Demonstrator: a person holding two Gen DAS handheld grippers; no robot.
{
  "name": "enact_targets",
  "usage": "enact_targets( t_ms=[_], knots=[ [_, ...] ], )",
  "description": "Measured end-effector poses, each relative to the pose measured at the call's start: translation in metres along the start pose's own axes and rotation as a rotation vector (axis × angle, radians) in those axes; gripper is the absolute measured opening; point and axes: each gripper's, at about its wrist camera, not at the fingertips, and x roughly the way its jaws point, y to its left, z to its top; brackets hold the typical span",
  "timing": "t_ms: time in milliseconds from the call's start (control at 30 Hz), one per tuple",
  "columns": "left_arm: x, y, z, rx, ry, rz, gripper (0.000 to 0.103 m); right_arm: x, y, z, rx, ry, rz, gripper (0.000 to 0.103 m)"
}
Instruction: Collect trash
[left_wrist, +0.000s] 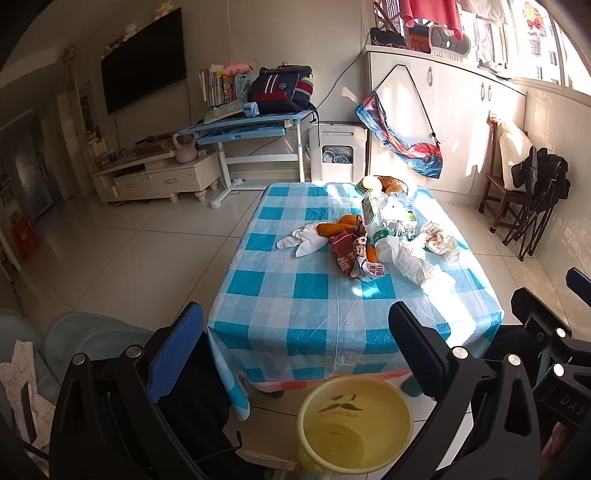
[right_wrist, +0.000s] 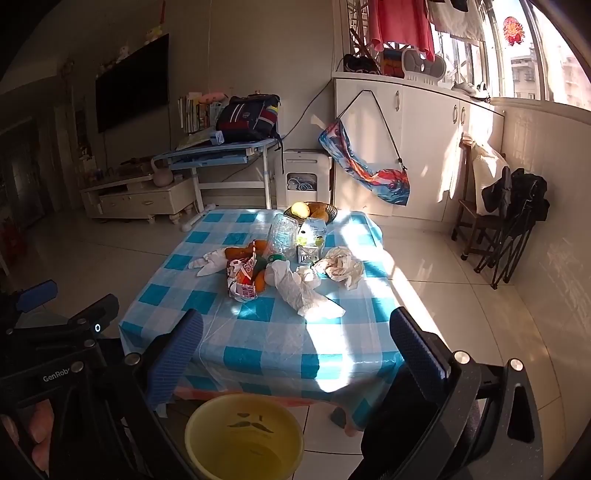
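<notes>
Where table (left_wrist: 351, 332) ends, seemingly empty bin (left_wrist: 354, 424)

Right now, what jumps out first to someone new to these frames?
The blue-and-white checked tablecloth fills the middle, with a litter pile at its far half: a clear plastic bottle, a red printed wrapper, crumpled white paper and orange peel. A yellow bin printed with a moustache stands on the floor at the table's near edge, nothing visible inside. Both the left gripper and right gripper hang open, short of the table.
</notes>
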Motion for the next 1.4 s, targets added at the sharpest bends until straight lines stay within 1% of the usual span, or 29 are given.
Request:
enact_targets(
  t_ms=[467,967,1133,1400],
  knots=[
    [-0.01,-0.002,-0.002,0.012,-0.028,-0.014,0.097,-0.006,0.003,0.002,0.004,-0.006,0.015,0.097],
    [-0.011,-0.004,-0.001,0.018,-0.02,-0.017,0.097,-0.001,0.0,-0.003,0.007,0.006,0.029,0.097],
    [-0.001,-0.005,0.004,0.031,-0.003,-0.021,0.097,0.011,0.001,-0.003,0.004,0.027,0.028,0.097],
    [0.039,-0.01,0.012,0.046,0.045,-0.032,0.097,0.042,-0.002,-0.003,0.019,0.064,0.024,0.097]
  ],
)
